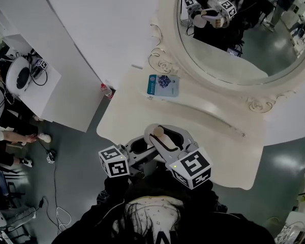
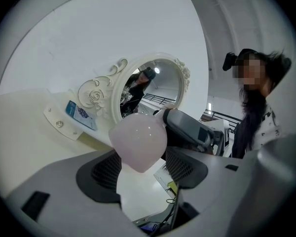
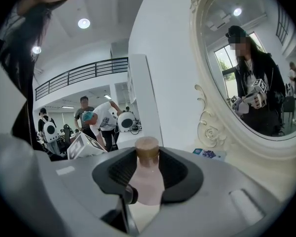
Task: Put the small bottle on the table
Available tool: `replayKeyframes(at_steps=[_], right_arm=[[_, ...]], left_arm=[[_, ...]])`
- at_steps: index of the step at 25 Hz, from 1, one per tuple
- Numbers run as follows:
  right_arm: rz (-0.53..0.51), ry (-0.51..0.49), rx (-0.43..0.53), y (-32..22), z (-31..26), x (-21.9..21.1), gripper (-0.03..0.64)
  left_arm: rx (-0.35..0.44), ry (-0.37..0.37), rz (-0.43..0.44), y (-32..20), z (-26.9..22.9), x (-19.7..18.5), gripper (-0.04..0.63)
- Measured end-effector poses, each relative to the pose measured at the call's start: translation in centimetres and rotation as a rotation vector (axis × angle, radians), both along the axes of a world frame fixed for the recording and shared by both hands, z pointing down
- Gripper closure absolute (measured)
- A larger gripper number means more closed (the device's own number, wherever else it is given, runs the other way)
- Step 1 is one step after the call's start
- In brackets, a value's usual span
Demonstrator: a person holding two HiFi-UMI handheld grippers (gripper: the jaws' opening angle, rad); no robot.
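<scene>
The small bottle (image 1: 158,131) is pale pink with a brown cap and hangs just above the near edge of the cream dressing table (image 1: 218,136). Both grippers hold it. In the right gripper view my right gripper (image 3: 148,171) is shut on the bottle (image 3: 147,179), whose cap stands up between the pads. In the left gripper view the bottle's rounded pink end (image 2: 138,139) sits between the pads of my left gripper (image 2: 143,171), touching both. Seen from the head, the left gripper (image 1: 139,146) is beside the right gripper (image 1: 165,137).
A large oval mirror (image 1: 244,29) in an ornate cream frame rises behind the table. A blue packet (image 1: 163,84) lies on the raised shelf. A small red-topped bottle (image 1: 106,89) stands at the table's left edge. A white desk (image 1: 56,90) and people are at the left.
</scene>
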State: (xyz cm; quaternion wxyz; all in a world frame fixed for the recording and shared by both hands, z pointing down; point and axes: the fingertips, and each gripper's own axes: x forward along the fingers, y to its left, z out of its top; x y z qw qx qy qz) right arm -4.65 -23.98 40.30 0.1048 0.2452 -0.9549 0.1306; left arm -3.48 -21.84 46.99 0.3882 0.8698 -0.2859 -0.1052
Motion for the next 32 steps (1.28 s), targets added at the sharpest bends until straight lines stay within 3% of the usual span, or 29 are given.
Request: replayKeyframes(at_steps=[6,11,15,23,32], right_arm=[[0.022,-0.018,-0.023,-2.6,0.5,1.1,0.468],[0.046,-0.034,-0.044,-3.9,0.6,1.3,0.469],[0.093,-0.048,-0.052,-5.4,0.3,1.5,0.469],[0.255,-0.024,-0.046,-9.7,0.2,2.8,0.469],[0.450,0.060,-0.054,-14.9,3.4,6.5,0.469]], left_arm=[[-0.003,-0.034,-0.010,-2.4,0.8,1.0,0.293],[-0.032,-0.011,0.006,-3.4,1.3,1.0,0.293],[-0.032,-0.073,0.060,-4.1,2.4,1.1,0.293],[-0.042,-0.112,0.154,-6.6,2.8,-0.5,0.293],[-0.052,-0.112,0.137,-8.3,3.2,-4.2,0.293]])
